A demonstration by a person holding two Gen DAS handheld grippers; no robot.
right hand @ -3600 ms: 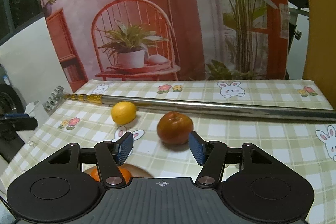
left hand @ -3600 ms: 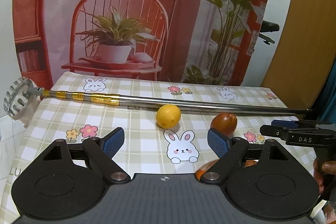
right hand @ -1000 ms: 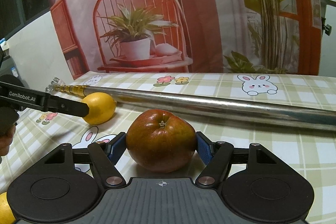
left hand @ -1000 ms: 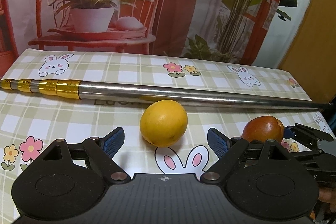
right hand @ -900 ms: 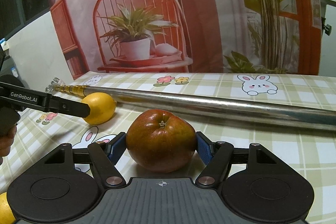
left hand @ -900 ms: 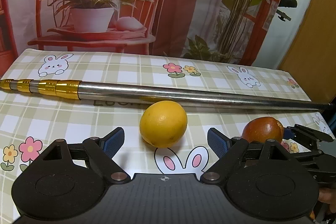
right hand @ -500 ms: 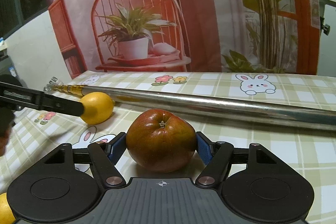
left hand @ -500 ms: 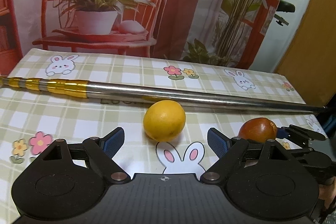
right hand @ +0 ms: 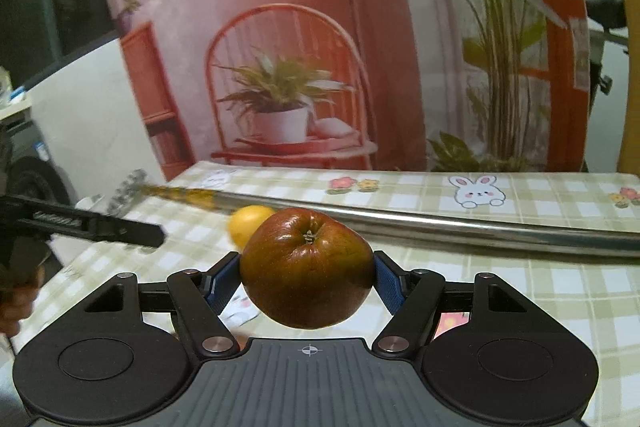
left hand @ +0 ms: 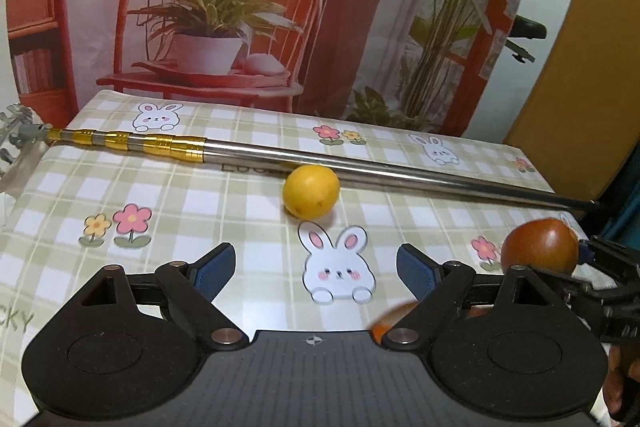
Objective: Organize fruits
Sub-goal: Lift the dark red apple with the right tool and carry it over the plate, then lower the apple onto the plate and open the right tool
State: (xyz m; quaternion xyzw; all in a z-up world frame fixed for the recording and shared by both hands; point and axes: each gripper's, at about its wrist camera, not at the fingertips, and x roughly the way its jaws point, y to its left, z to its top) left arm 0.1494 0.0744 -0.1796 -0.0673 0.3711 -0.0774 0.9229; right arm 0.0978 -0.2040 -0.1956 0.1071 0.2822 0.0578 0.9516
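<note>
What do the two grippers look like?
Both are alike: the left gripper and right gripper have matte black linkage arms with silver pivot pins, blue ribbed pads, round black discs and a ribbed grey base bearing a small white crosshair mark.

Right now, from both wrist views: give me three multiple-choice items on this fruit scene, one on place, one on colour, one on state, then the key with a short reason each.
1. Where does the yellow fruit lie?
A. against the near side of the metal pole
B. on the printed chair seat
C. between the left gripper's jaws

2. What colour are the jaw pads of the right gripper?
A. red
B. blue
C. white

3. What is the state of the red-brown apple?
A. resting on the tablecloth
B. clamped in the right gripper, off the cloth
C. lying under the pole

Key: 1 A, the fruit sits right beside the pole on the cloth; 2 B, blue pads show at both sides of the apple; 3 B, both pads press its sides and cloth shows beneath it.
</note>
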